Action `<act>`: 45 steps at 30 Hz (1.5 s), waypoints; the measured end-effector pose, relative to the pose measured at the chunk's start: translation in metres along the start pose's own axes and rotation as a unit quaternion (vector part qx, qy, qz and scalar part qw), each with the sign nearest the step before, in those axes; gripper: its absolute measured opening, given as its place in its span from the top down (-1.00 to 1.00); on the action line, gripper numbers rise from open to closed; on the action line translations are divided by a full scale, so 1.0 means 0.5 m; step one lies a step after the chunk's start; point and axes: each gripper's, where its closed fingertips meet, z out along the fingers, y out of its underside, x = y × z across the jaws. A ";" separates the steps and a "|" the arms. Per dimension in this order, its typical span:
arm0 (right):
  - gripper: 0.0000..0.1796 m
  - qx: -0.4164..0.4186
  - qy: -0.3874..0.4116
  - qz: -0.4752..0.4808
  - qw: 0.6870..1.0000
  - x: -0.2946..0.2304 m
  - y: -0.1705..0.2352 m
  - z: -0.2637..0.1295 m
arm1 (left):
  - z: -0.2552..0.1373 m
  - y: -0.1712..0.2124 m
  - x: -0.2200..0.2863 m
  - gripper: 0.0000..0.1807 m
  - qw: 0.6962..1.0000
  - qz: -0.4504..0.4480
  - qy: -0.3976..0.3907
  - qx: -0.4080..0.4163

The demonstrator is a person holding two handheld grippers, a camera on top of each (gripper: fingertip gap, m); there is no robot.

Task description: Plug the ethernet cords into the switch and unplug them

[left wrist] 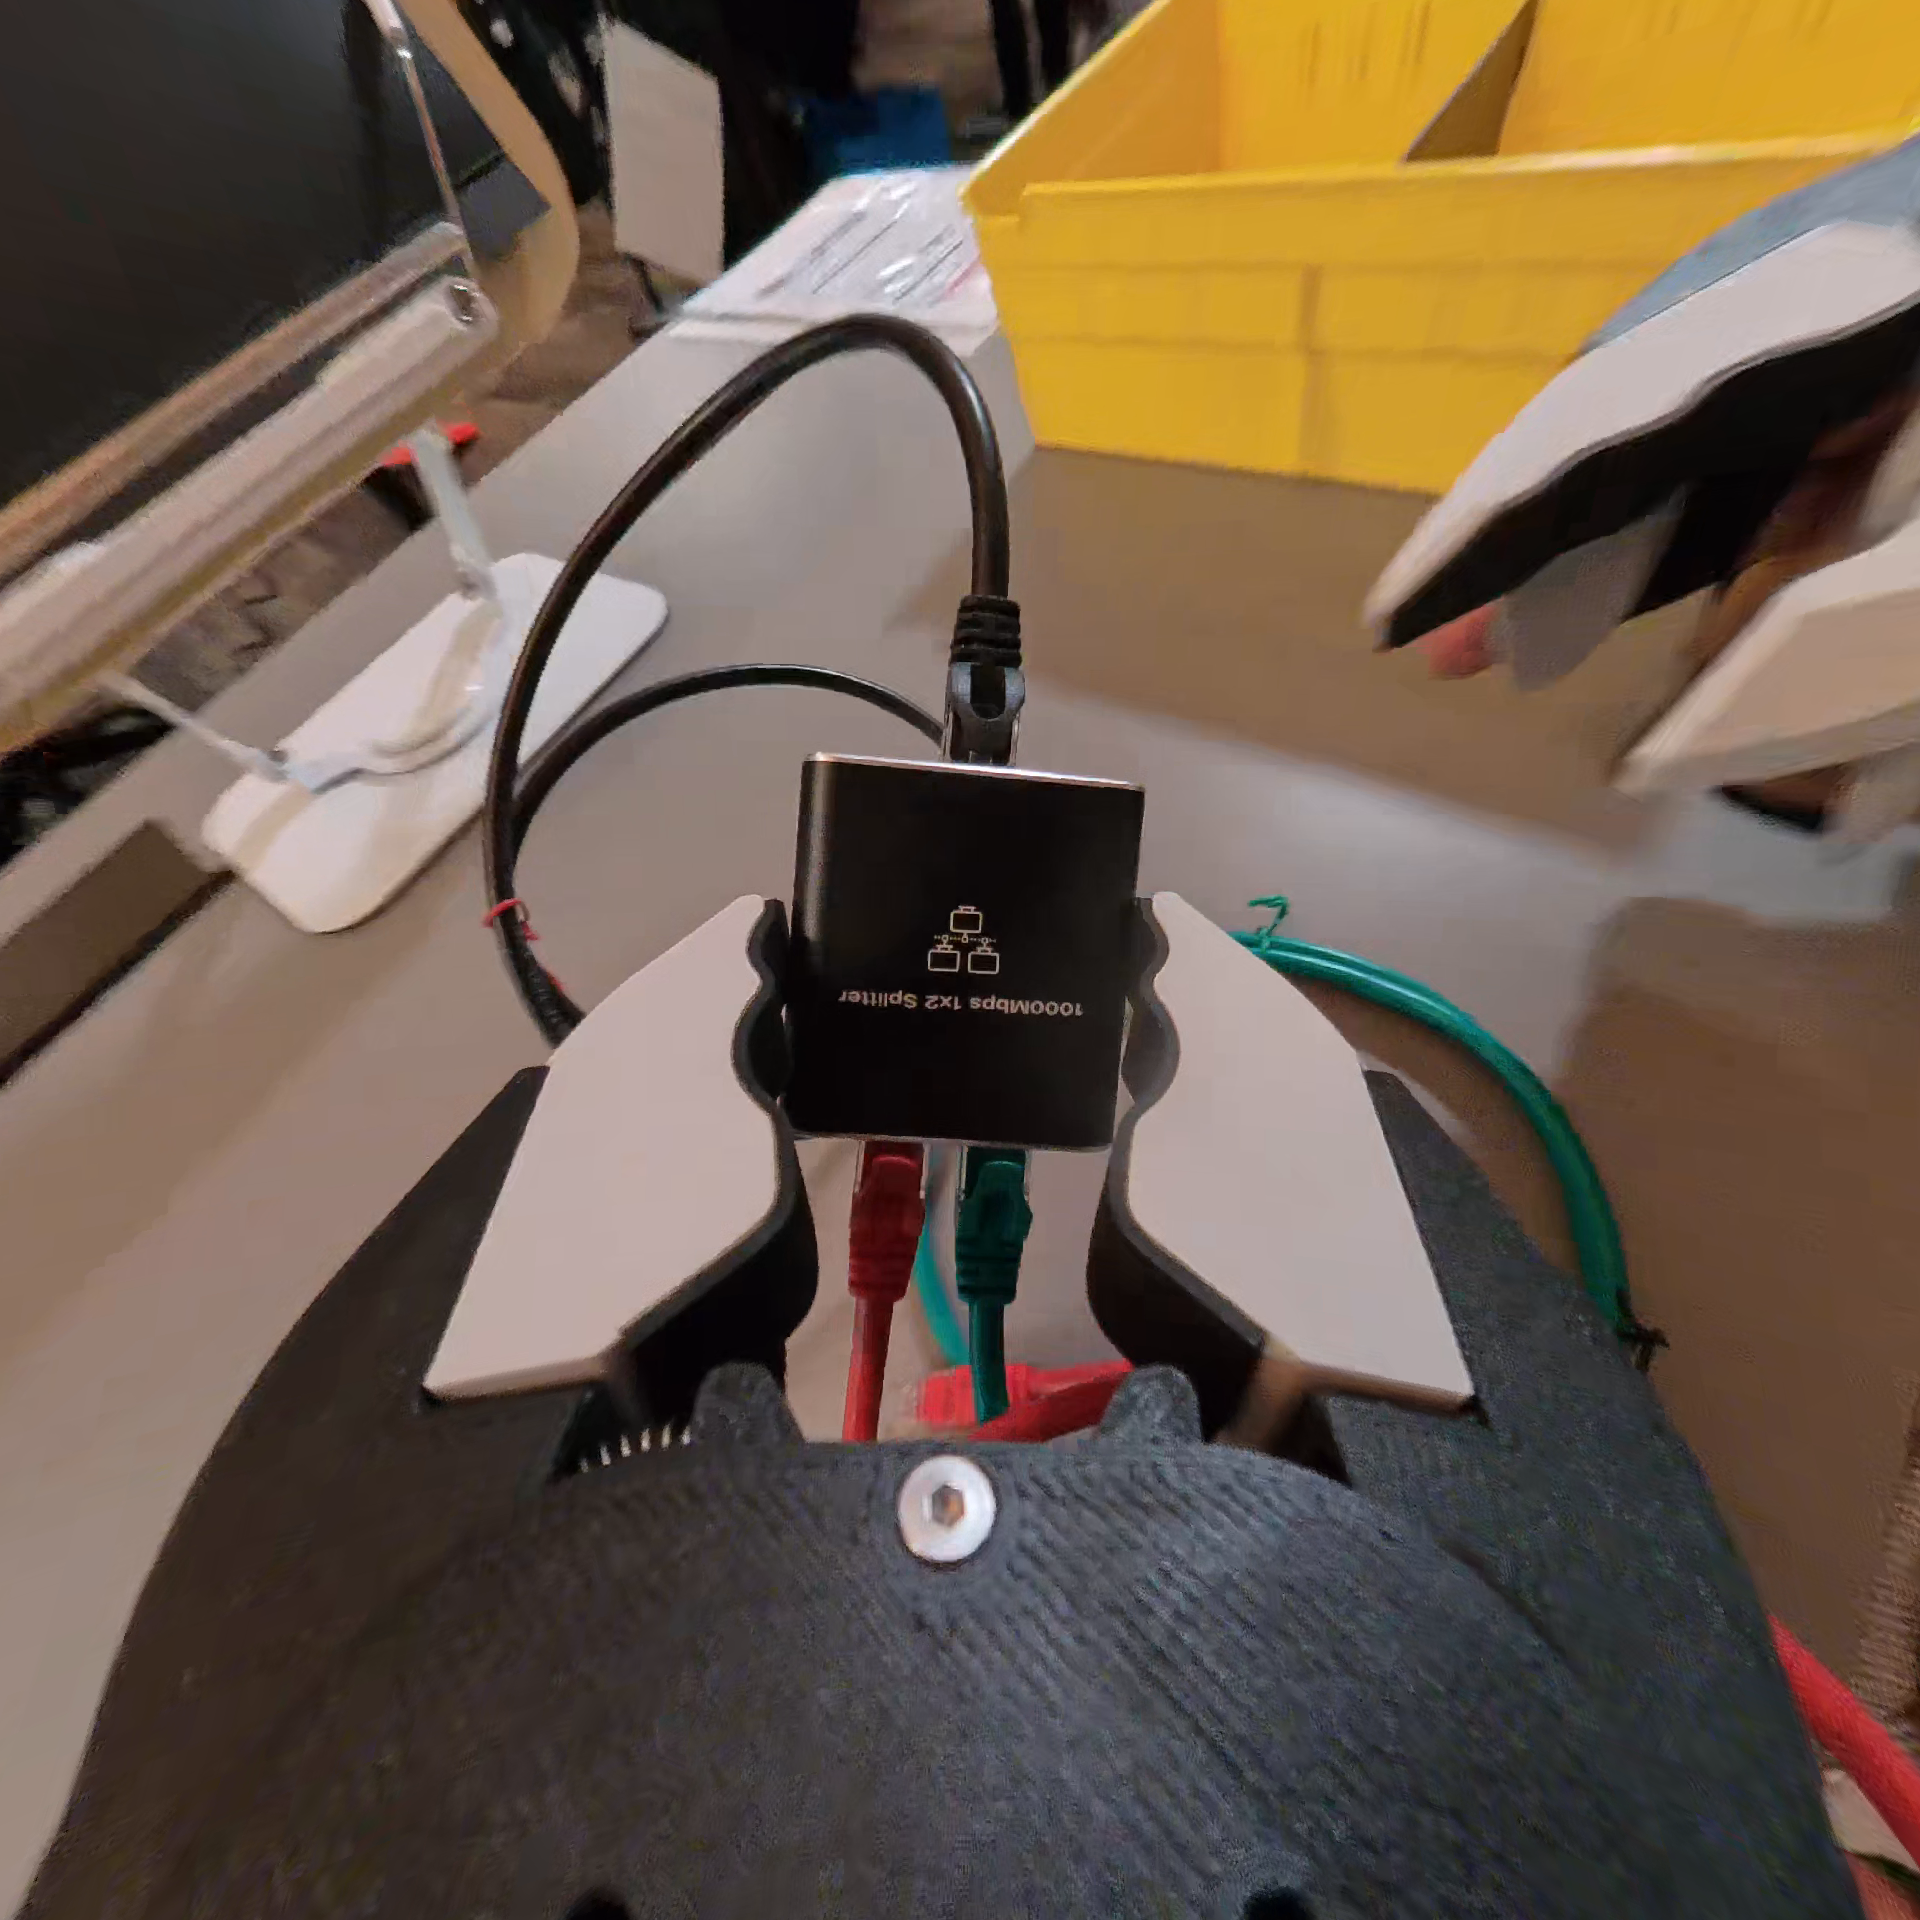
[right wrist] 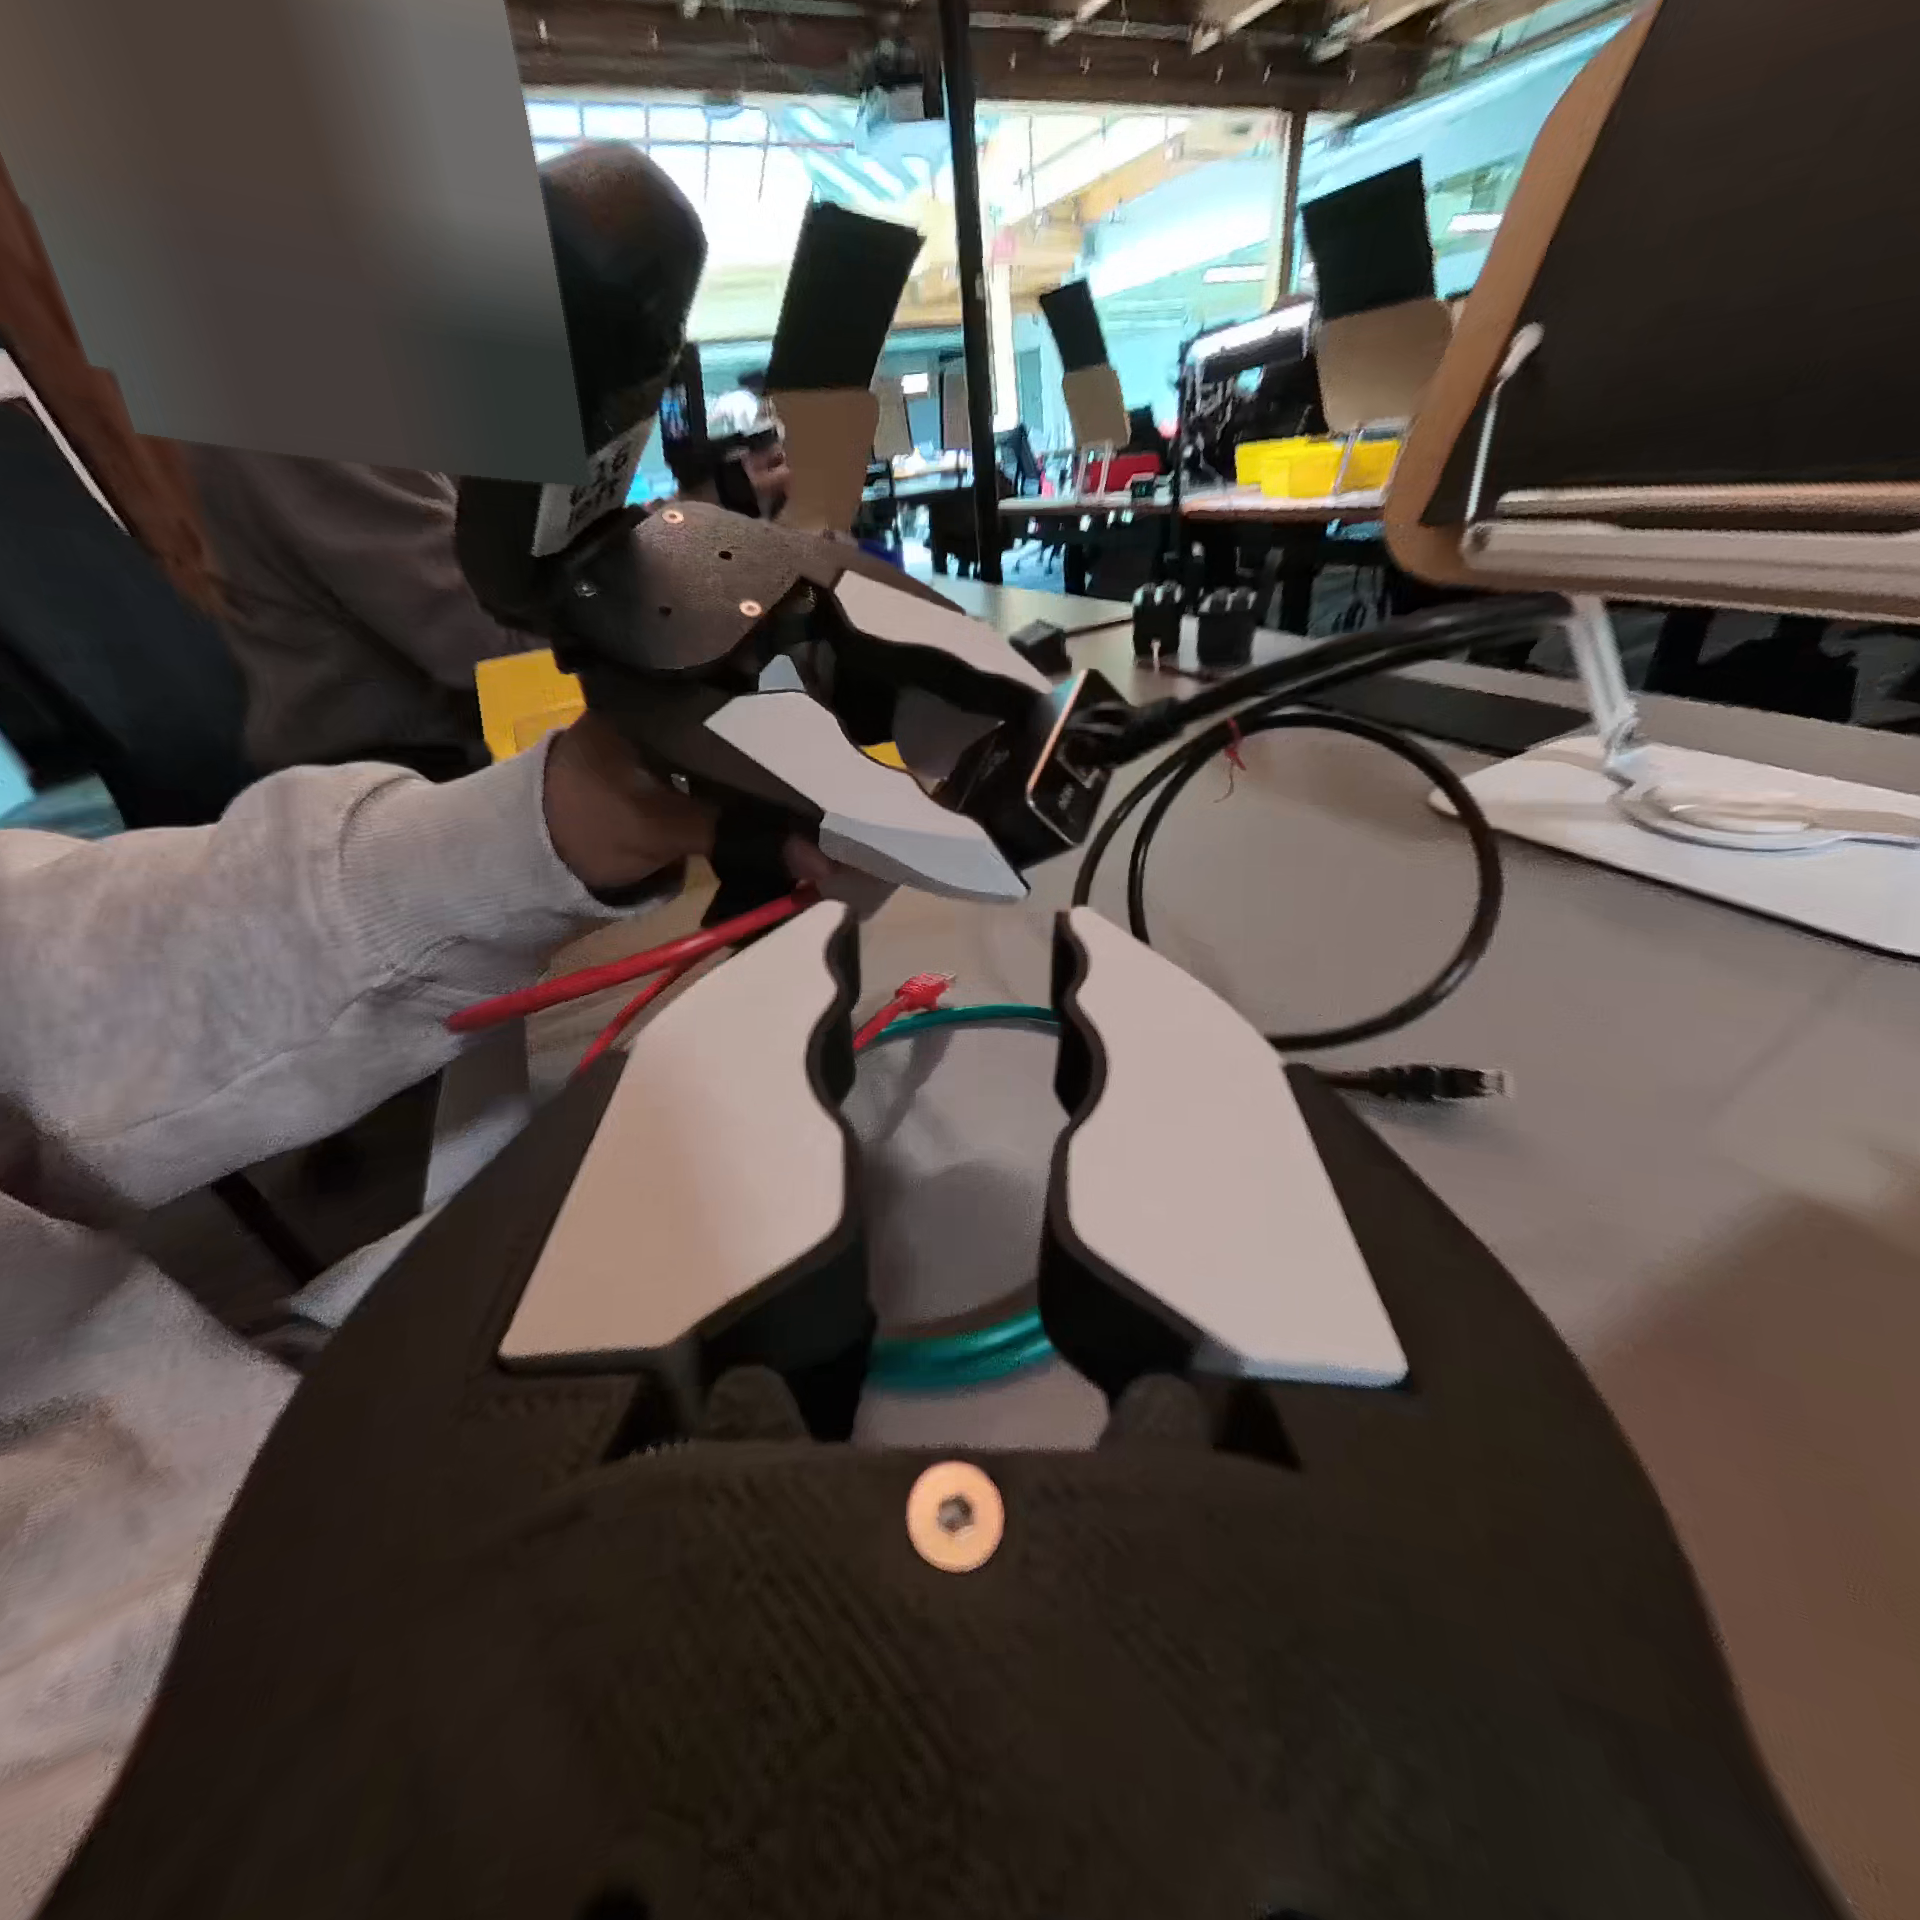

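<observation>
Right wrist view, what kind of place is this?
Probably a shared open-plan workshop or lab: rows of long tables recede toward big windows, yellow parts bins sit on them, and a monitor on a white stand shares this desk.

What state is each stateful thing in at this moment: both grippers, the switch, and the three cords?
Left gripper: shut on the switch.
Right gripper: open, empty.
Switch: held off the table, all three ports filled.
Black cord: plugged into the far end.
Red cord: plugged into the near end.
Green cord: plugged in beside the red one.
</observation>
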 end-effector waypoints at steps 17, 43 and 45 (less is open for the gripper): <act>0.73 -0.056 -0.081 0.216 0.971 0.052 0.057 0.102 | -0.002 0.006 0.069 0.25 0.984 -0.077 0.131 0.093; 0.78 0.091 0.094 0.047 0.990 0.118 -0.048 0.022 | -0.094 -0.181 0.294 0.61 0.818 -0.339 0.431 0.175; 0.78 0.092 0.095 0.058 0.990 0.124 -0.046 0.021 | -0.080 -0.170 0.302 0.54 0.852 -0.313 0.395 0.141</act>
